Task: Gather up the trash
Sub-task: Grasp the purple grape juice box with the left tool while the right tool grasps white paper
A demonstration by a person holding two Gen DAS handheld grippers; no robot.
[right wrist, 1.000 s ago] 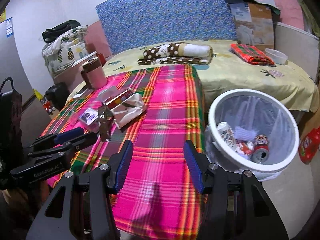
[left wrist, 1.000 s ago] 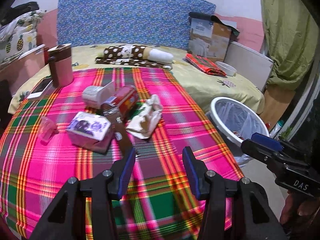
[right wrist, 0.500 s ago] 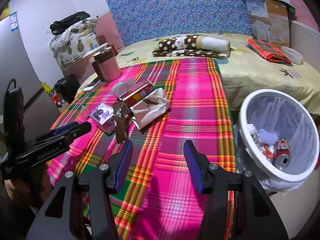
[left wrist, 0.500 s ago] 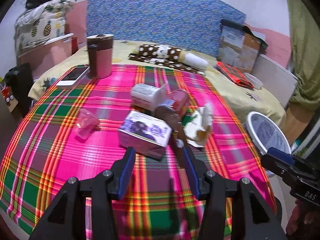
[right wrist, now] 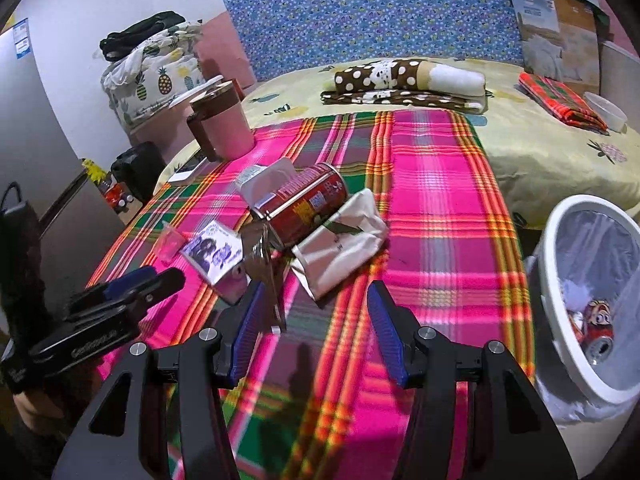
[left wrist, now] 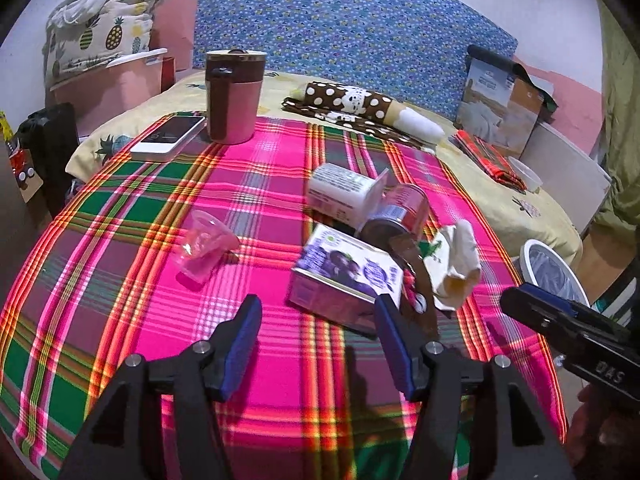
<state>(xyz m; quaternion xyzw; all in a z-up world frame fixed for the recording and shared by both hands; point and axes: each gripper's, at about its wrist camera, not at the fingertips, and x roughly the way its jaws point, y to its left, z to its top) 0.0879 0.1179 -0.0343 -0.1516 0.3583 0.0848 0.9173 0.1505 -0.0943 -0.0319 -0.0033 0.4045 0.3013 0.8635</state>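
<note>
Blue-padded jaws of the left tool (left wrist: pixel 318 322) are seen opening, nothing between them; the right tool (right wrist: pixel 316 312) is held wide, empty. At twelve o'clock, a purple carton (left wrist: pixel 344 276), red can (right wrist: pixel 302 206) and crumpled wrapper (right wrist: pixel 340 242) are clustered on the plaid bench (left wrist: pixel 120 312); at three o'clock stands the white bin (right wrist: pixel 560 320).

Left gripper (left wrist: pixel 318 316): jaws opening, nothing between the fingers (left wrist: pixel 244 332). Plaid cloth (left wrist: pixel 120 320) bearing: purple carton (left wrist: pixel 344 276), white box (left wrist: pixel 344 192), red can (left wrist: pixel 400 212), crumpled white wrapper (left wrist: pixel 456 264), pink plastic cup (left wrist: pixel 204 246), tumbler (left wrist: pixel 234 96), phone (left wrist: pixel 170 138). White bin (left wrist: pixel 532 248) at right; right gripper (left wrist: pixel 560 320) beside it.
</note>
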